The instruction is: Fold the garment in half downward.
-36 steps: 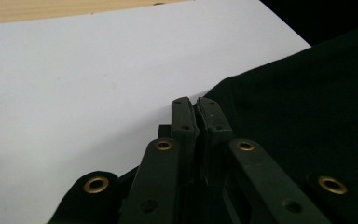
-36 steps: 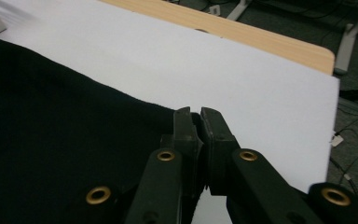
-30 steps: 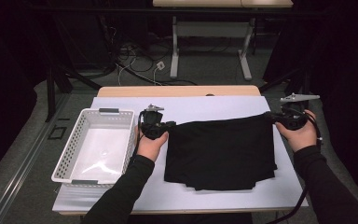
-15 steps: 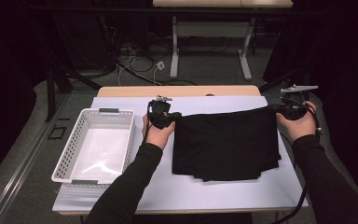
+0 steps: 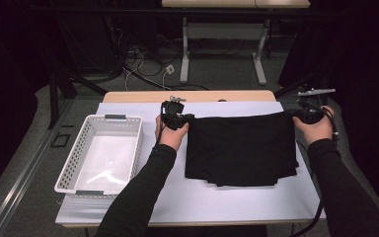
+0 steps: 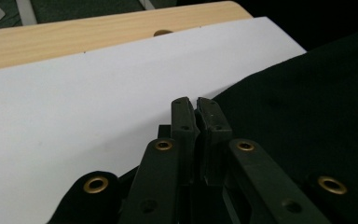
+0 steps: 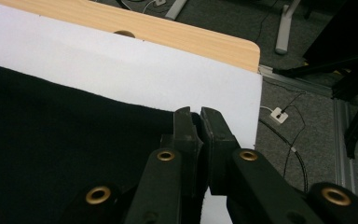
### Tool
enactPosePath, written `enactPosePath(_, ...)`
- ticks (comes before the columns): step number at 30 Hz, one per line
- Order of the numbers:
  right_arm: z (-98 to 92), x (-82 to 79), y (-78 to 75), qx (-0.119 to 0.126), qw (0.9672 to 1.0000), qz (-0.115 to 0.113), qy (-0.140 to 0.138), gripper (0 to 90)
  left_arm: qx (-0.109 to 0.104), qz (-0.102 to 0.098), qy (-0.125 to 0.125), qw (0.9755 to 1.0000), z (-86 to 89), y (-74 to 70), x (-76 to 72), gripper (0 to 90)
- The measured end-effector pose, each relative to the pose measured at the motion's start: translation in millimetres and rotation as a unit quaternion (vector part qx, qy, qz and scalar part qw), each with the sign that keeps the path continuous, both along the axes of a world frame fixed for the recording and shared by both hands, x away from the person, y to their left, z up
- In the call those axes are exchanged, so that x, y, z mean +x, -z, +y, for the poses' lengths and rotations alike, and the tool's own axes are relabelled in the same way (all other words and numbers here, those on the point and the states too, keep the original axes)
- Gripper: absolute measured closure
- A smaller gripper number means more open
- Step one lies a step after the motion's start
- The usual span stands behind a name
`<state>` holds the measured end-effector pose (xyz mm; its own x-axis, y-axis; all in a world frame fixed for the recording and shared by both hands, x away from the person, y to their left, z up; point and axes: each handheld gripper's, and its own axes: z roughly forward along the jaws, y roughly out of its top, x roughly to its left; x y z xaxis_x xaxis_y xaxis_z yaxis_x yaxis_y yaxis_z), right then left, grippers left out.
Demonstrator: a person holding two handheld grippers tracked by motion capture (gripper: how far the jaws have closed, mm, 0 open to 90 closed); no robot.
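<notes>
Shifting black cloth, both far corners pinched

High view: left gripper (image 5: pixel 181 118) and right gripper (image 5: pixel 307 114) each sit at a far corner of the black cloth (image 5: pixel 242 148), which lies folded on the white sheet (image 5: pixel 227 200) covering the surface. Against a second ago, the cloth and both hands have travelled toward the picture's right; the cloth's right edge now reaches the sheet's right margin, and more bare sheet lies between the cloth and the white basket (image 5: pixel 128 148). The basket has kept its place at the left.

Left gripper view: fingers (image 6: pixel 184 122) closed tight, the cloth (image 6: pixel 307 116) corner pinched between them; the rest of the cloth spreads to the right, white sheet (image 6: pixel 74 102) ahead, wooden surface edge (image 6: pixel 98 35) beyond.

Right gripper view: fingers (image 7: pixel 186 128) closed on the cloth's (image 7: pixel 51 140) far corner, the cloth running left; the sheet's (image 7: pixel 121 65) right edge is just beside the fingertips, grey floor (image 7: pixel 307 93) past it.
</notes>
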<state>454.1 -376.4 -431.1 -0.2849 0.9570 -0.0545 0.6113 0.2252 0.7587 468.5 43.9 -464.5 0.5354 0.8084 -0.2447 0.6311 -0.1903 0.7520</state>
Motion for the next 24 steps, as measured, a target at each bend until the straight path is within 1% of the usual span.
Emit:
enactPosePath(4, 8.2, 3.7, 7.5, -0.005, 1.0000, 0.003, -0.005, 85.9, 0.009, 0.004, 0.001, 1.0000, -2.8, 3.7, 1.1, 86.1)
enactPosePath(9, 16.0, 8.0, 14.7, -0.018, 0.9998, 0.006, -0.007, 85.8, 0.010, 0.011, -0.005, 0.9999, -4.0, 9.0, 5.0, 86.1)
enactPosePath(12, 15.9, 10.8, 16.7, -0.019, 0.9998, 0.007, -0.003, 85.7, 0.005, 0.016, -0.010, 0.9998, -3.8, 11.5, 7.4, 86.1)
enactPosePath(17, 13.7, 12.2, 19.2, -0.019, 0.9998, 0.006, 0.003, 84.3, 0.007, 0.018, -0.012, 0.9997, -4.5, 14.3, 9.9, 86.1)
enactPosePath(18, 13.7, 12.2, 19.7, -0.022, 0.9997, 0.005, 0.005, 83.0, 0.009, 0.017, -0.010, 0.9998, -5.2, 15.0, 10.1, 86.1)
enactPosePath(20, 13.9, 12.3, 21.2, -0.028, 0.9995, 0.000, 0.012, 75.9, 0.014, 0.016, -0.009, 0.9997, -6.3, 15.9, 9.9, 86.1)
enactPosePath(22, 14.2, 12.4, 22.2, -0.034, 0.9992, -0.005, 0.019, 70.5, 0.012, 0.016, -0.009, 0.9998, -7.9, 16.9, 9.5, 86.1)
enactPosePath(23, 14.8, 12.2, 23.2, -0.031, 0.9993, -0.011, 0.019, 67.0, 0.011, 0.016, -0.010, 0.9998, -8.9, 17.3, 9.2, 86.1)
enactPosePath(24, 15.5, 12.1, 23.7, -0.029, 0.9993, -0.012, 0.019, 64.5, 0.012, 0.016, -0.009, 0.9998, -10.2, 17.7, 8.8, 86.1)
